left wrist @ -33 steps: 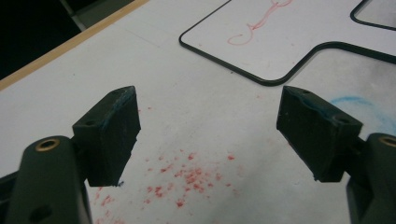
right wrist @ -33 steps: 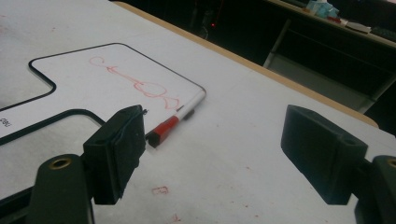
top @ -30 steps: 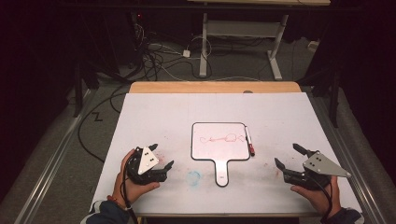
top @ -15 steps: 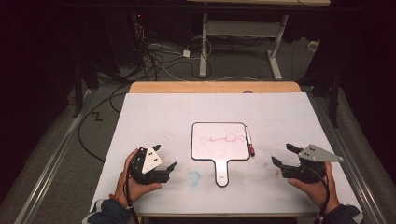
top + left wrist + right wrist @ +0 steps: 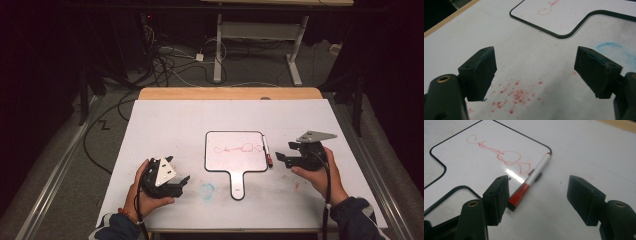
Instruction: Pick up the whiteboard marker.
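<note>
A small paddle-shaped whiteboard with a red scribble lies mid-table, handle toward me. A red-capped marker lies along its right edge. My right gripper is just right of the marker and is open; its jaws have just been closing. In the right gripper view the marker points away from my right gripper, its red cap beside the left jaw and untouched. My left gripper rests at the front left, open; its jaws have just been opening. Nothing lies between the jaws of my left gripper.
The white table top has a blue smudge left of the whiteboard's handle and red specks under the left gripper. A wooden strip runs along the far edge. Cables and desk legs lie on the floor beyond.
My right gripper has moved left, up to the marker, and its jaws have narrowed. My left hand has stayed in place.
</note>
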`<state>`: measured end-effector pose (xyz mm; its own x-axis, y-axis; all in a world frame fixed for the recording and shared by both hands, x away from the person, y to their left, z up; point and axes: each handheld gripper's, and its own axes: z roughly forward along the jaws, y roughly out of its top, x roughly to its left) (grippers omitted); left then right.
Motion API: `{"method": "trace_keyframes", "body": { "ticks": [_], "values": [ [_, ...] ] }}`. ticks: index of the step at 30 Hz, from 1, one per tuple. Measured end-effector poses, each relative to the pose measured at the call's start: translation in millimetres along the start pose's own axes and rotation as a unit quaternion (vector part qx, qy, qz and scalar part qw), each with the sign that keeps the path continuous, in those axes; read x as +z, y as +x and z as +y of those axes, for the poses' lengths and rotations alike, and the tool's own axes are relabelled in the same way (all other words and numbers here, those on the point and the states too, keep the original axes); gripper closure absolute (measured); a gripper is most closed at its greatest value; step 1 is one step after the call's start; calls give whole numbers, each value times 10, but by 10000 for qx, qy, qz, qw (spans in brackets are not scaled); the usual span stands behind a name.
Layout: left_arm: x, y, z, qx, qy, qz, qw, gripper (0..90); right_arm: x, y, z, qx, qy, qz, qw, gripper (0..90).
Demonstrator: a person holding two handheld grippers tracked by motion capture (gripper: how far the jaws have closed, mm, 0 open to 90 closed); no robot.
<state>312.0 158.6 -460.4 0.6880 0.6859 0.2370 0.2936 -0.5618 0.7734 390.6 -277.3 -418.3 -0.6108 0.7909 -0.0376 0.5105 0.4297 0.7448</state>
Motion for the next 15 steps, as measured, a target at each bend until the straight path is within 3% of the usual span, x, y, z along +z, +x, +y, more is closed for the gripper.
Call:
{"method": "trace_keyframes", "body": {
  "ticks": [5, 10, 11, 15],
  "values": [
    [8, -13, -3, 42, 29, -56, 10000, 170, 292, -69, 190, 253, 422, 126, 9987, 397],
    [-3, -13, -13, 47, 53, -45, 10000, 170, 462, -134, 281, 393, 663, 217, 9968, 442],
    [-4, -10, -13, 41, 39, -50, 10000, 170, 513, -155, 296, 513, 748, 309, 9954, 449],
    [7, -16, -11, 44, 55, -70, 10000, 170, 700, -206, 342, 642, 1035, 263, 9922, 512]
  ]
}}
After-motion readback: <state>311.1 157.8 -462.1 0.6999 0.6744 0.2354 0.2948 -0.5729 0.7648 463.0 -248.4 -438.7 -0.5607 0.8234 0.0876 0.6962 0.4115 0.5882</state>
